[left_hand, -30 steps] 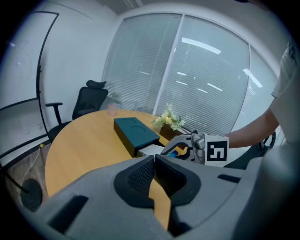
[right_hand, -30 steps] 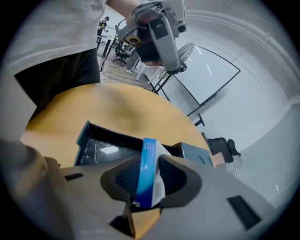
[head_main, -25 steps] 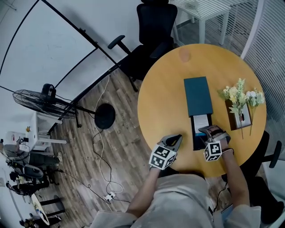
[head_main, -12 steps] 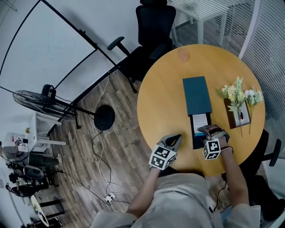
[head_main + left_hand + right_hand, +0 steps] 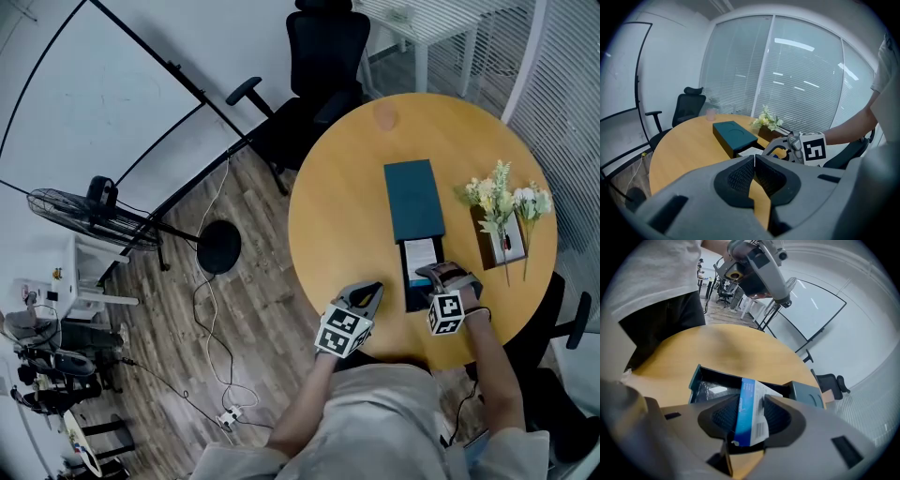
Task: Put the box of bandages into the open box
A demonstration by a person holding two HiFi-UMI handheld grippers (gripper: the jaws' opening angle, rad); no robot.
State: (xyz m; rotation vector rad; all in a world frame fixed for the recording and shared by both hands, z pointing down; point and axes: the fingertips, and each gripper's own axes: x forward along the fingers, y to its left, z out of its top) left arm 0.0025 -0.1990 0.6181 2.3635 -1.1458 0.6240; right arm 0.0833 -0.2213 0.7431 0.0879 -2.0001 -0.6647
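Opening just now, the right gripper (image 5: 751,401) has its jaws spread, with the box of bandages (image 5: 746,423) standing tilted and loose between them at the near end of the open box (image 5: 710,380). The round, smooth wooden counter (image 5: 347,187) is bare to the left of the open box, which lies close to the near edge. Flowers (image 5: 502,202) crowd its right. The open box is dark teal and straight-walled. The box of bandages is thin blue-and-white card. The left gripper (image 5: 754,161) has its jaws pressed together, empty.

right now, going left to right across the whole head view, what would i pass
fan → round stand base → left gripper → teal lid → flowers
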